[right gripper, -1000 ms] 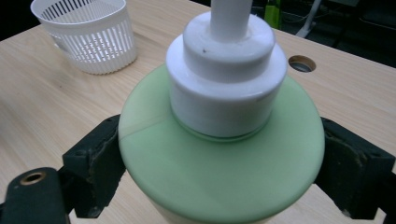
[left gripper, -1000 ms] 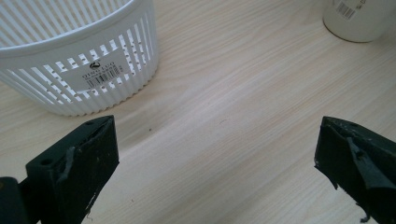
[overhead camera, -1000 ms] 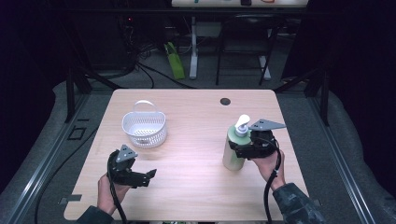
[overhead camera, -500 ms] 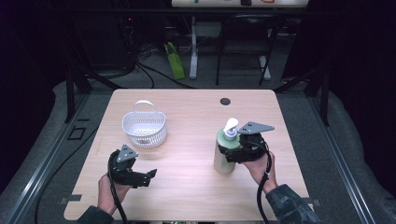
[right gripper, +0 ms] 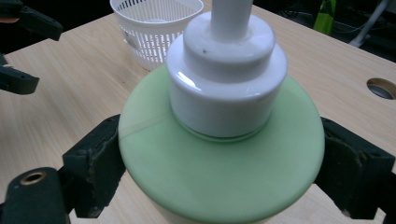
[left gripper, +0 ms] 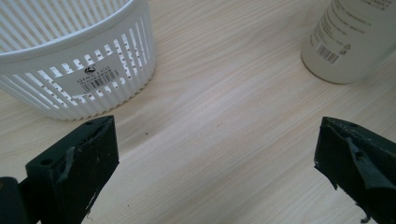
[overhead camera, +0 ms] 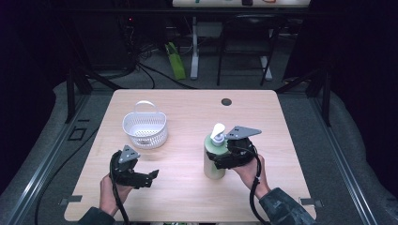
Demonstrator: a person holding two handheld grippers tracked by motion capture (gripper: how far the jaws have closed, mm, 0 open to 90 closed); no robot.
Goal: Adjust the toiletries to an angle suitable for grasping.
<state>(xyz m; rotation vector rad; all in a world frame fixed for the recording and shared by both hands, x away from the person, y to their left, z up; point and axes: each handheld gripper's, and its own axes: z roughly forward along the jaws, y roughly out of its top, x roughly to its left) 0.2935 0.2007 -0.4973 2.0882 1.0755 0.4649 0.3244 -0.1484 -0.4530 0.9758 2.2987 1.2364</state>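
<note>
- Bottle (overhead camera: 214, 158), pale green with a white pump top, is standing upright on the table (overhead camera: 187, 197), to the right of the white basket (overhead camera: 145, 130) and well apart from it.
- Right gripper (overhead camera: 220, 161) is pressing in on the bottle from the side away from the basket; in the right gripper view its two black jaws are sitting tight against either side of the bottle's green shoulder (right gripper: 219, 163), so it is gripping the bottle.
- Whether the bottle's base is resting on the wood or already a touch clear of it, the views are not settling.
- Left gripper (overhead camera: 149, 177) is hovering low on the near side of the basket, jaws spread wide with nothing between them; its own view is looking across bare tabletop at the basket's slatted wall (left gripper: 79, 70) and the bottle's lower body (left gripper: 355, 42).
- Judging by all this, the step in hand is the carry: bottle secured, basket waiting open-topped with its handle (overhead camera: 144, 105) arched over the far side.
- Next move is calling for a lift high enough for the base to clear the basket's rim, a sweep leftward over it, keeping away from the handle, and a straight lowering inside.
- Bottle is looking tall against the basket, so a tilt on release could tip it.
</note>
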